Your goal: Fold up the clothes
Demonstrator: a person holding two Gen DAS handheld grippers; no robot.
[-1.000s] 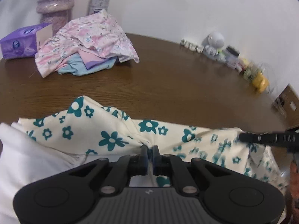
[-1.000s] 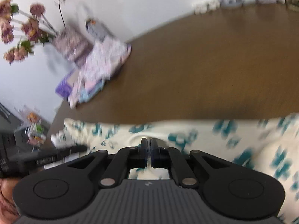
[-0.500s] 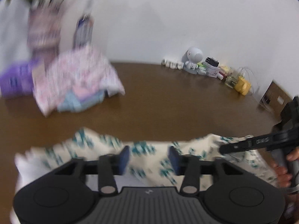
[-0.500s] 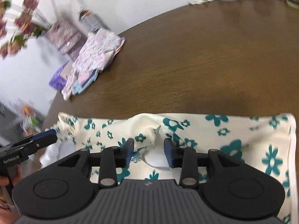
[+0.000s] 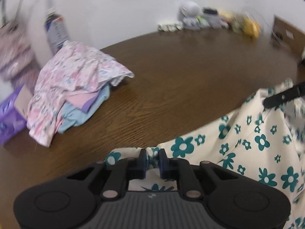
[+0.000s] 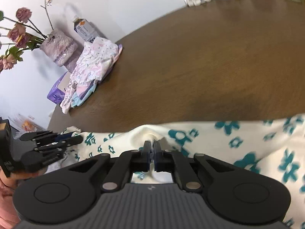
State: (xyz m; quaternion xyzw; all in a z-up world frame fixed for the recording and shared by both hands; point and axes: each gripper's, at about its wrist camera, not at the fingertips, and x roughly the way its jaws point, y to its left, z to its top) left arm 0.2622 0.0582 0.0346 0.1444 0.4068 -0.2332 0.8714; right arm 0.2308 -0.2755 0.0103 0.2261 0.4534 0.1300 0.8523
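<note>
With a pile of clothes point(image 5: 76, 87) already stacked at the far side of the surface point(image 5: 181, 72), the left tool point(image 5: 152, 159) is closing on, and the right tool point(image 6: 152, 152) clenches, the flowered garment's point(image 5: 247, 143) near edge, its folding apparently unfinished.

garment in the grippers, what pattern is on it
Cream fabric with teal flowers; the garment shows best in the left wrist view.

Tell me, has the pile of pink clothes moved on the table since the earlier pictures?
No. The pile of pink clothes lies beside the purple tissue box and bottle, as before.
</note>
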